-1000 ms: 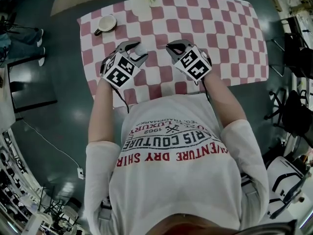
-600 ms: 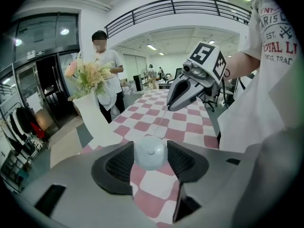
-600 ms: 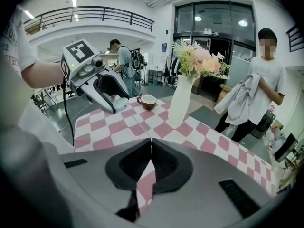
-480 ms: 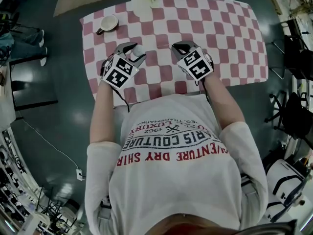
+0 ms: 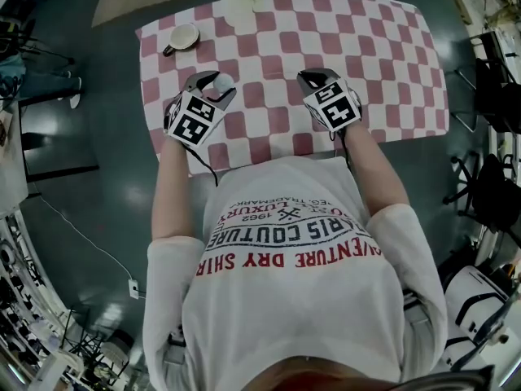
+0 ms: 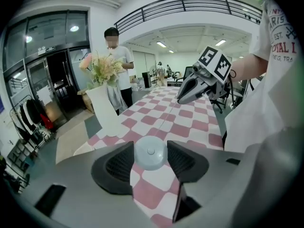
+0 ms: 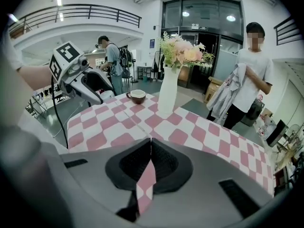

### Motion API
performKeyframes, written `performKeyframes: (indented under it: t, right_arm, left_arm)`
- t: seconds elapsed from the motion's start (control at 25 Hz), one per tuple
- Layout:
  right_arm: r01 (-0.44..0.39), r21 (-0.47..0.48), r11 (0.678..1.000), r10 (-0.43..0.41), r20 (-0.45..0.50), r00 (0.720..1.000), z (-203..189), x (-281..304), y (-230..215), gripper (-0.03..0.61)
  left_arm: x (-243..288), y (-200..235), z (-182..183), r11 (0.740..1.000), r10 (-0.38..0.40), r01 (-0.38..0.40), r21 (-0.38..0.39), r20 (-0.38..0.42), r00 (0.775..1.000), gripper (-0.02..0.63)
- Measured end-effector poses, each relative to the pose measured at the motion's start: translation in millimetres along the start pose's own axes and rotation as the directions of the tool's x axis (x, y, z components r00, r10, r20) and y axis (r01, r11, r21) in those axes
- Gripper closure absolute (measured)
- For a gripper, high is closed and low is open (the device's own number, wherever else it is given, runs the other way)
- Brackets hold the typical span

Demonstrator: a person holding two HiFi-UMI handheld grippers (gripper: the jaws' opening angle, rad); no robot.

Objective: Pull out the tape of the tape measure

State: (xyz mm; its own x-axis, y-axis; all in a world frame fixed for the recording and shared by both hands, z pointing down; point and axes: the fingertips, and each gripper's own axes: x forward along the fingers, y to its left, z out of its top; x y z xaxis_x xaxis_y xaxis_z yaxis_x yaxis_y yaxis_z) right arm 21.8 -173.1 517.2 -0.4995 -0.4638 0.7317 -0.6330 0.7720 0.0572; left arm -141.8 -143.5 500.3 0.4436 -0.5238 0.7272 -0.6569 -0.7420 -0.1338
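at the lower middle of the left gripper view, my left gripper point(image 6: 150, 146) is holding the tape measure point(image 6: 150, 154), a pale round case with a small button at its centre. its fingers point(image 6: 116, 164) are pressing on the case from both sides, standing fairly wide around it. in the head view it is sitting left of centre, over the pink-and-white checked counter point(image 5: 391, 55). my right gripper point(image 7: 150, 144) is hovering right of centre, well apart from the left one, its fingers meeting tip to tip, and i am seeing nothing between them. at the upper middle of the right gripper view a white vase of flowers point(image 7: 169, 91) is standing on the counter, with a brown cup point(image 7: 137, 96) to its left.
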Motion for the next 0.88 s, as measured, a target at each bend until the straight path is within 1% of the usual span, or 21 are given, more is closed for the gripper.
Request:
performKeyframes:
  t: [0.2,0.28,0.36,0.44,0.56,0.8,0.88]
  right_arm:
    - [0.004,-0.005,1.000,-0.004,-0.013,1.000,-3.2,0.9,-1.6,0.548]
    - [0.023,-0.012,1.000,-0.024,-0.026,0.999,-7.4,2.1,-5.8,0.548]
    - [0.054,-0.004,0.999,-0.054,-0.043,0.998,-12.7,1.3,-14.0,0.548]
    - [0.075,0.027,0.997,-0.073,-0.052,0.996,-17.2,-2.0,-23.7,0.548]
    - [0.091,0.060,0.994,-0.088,-0.045,0.995,-17.8,-5.5,-33.1,0.548]
    - [0.116,0.076,0.990,-0.113,-0.033,0.993,-19.6,-5.8,-39.9,0.548]
    - [0.140,0.069,0.988,-0.136,-0.051,0.989,-25.3,-7.3,-45.2,0.548]
  left_arm:
    - [0.7,-2.3,-4.4,1.000,-0.007,0.007,-0.013,-0.006,1.000,0.379]
    - [1.4,-1.5,-6.2,1.000,-0.004,0.003,-0.020,-0.008,1.000,0.379]
    - [0.5,4.9,-10.1,0.999,0.022,-0.022,-0.024,-0.020,1.000,0.379]
    - [-2.9,13.6,-15.4,0.998,0.040,-0.041,-0.054,-0.025,0.999,0.380]
    - [-7.5,22.1,-16.6,0.994,0.047,-0.046,-0.102,0.002,0.999,0.380]
    - [-5.0,20.8,-17.2,0.993,0.052,-0.051,-0.109,0.006,0.999,0.380]
    - [-5.8,24.3,-23.7,0.991,0.074,-0.076,-0.111,-0.026,0.997,0.380]
